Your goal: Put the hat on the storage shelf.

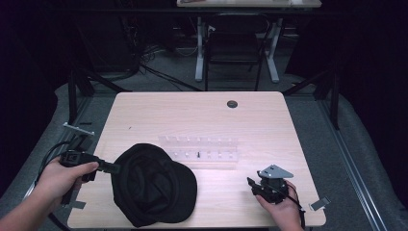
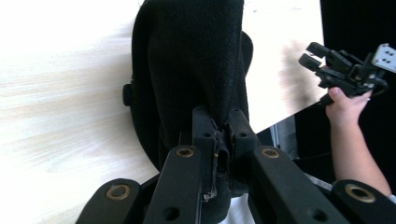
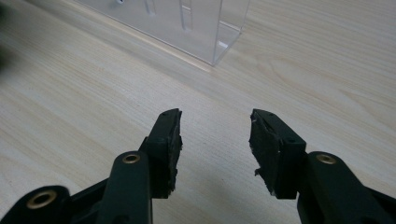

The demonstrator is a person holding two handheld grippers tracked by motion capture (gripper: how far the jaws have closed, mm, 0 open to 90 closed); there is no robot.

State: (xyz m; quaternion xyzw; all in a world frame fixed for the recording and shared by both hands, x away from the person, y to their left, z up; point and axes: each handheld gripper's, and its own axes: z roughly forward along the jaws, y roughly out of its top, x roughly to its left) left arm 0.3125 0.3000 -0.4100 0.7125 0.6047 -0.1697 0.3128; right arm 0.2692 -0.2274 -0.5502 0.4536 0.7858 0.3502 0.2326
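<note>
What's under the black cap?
The black cap lies on the wooden table, with its edge pinched in the left gripper. Bare tabletop shows all around it. Whether anything sits beneath it cannot be seen; the fabric covers that patch.

Black cap (image 1: 154, 183) lies on table's near-left, edge pinched.

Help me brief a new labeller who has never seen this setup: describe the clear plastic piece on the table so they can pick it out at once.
Start at the light wooden table and go to its middle, just beyond the black cap. There lies a long, low transparent rack running left to right, with rows of small slots. It is the one see-through thing there; the cap and both hand-held grippers are black.
</note>
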